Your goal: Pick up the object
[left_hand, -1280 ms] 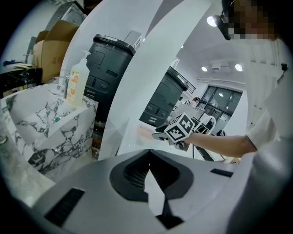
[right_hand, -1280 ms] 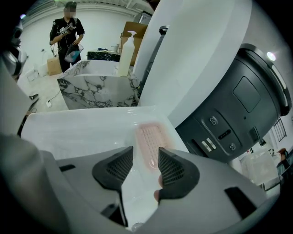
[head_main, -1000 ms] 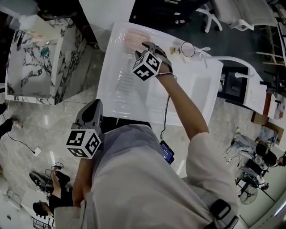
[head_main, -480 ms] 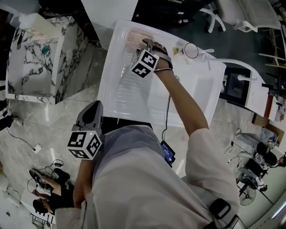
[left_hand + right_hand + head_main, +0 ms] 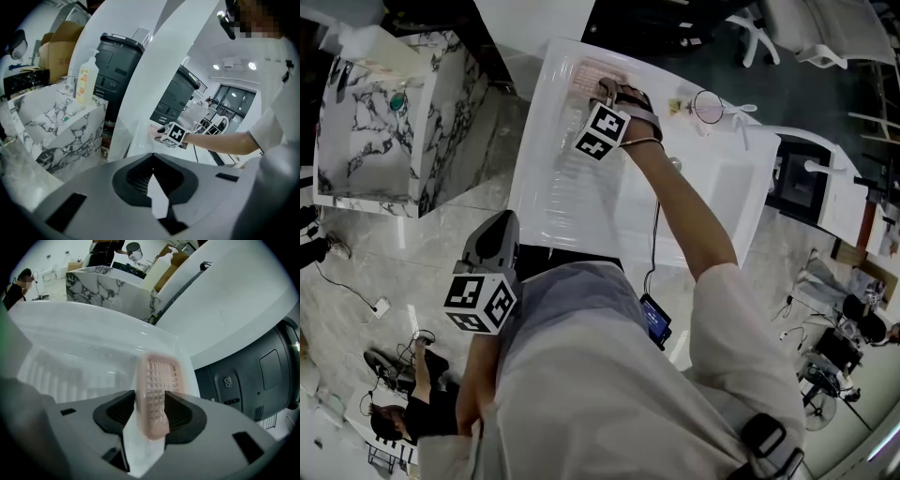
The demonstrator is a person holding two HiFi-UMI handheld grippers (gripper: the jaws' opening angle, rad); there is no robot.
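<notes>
A pink gridded object (image 5: 592, 73) lies flat at the far end of a white ribbed tray (image 5: 572, 206). My right gripper (image 5: 606, 90) reaches over it, angled steeply down. In the right gripper view the pink object (image 5: 157, 394) stands between the two dark pads, and my right gripper (image 5: 150, 398) has just been opening; its jaws straddle the object at full width and no squeeze shows. My left gripper (image 5: 499, 225) hangs low at the near left by the person's body, away from the tray. Its tips (image 5: 153, 159) meet with nothing between them.
A marble-patterned counter (image 5: 384, 122) stands left of the tray, with a soap bottle (image 5: 84, 84) on it. A dark grey machine (image 5: 253, 371) sits just beyond the tray's far end. A round wire-rimmed item (image 5: 708, 106) rests at the tray's right. A person crouches on the floor at lower left (image 5: 403, 417).
My right gripper has sunk and rolled over the pink object at the tray's far end. The left gripper has stayed where it was.
</notes>
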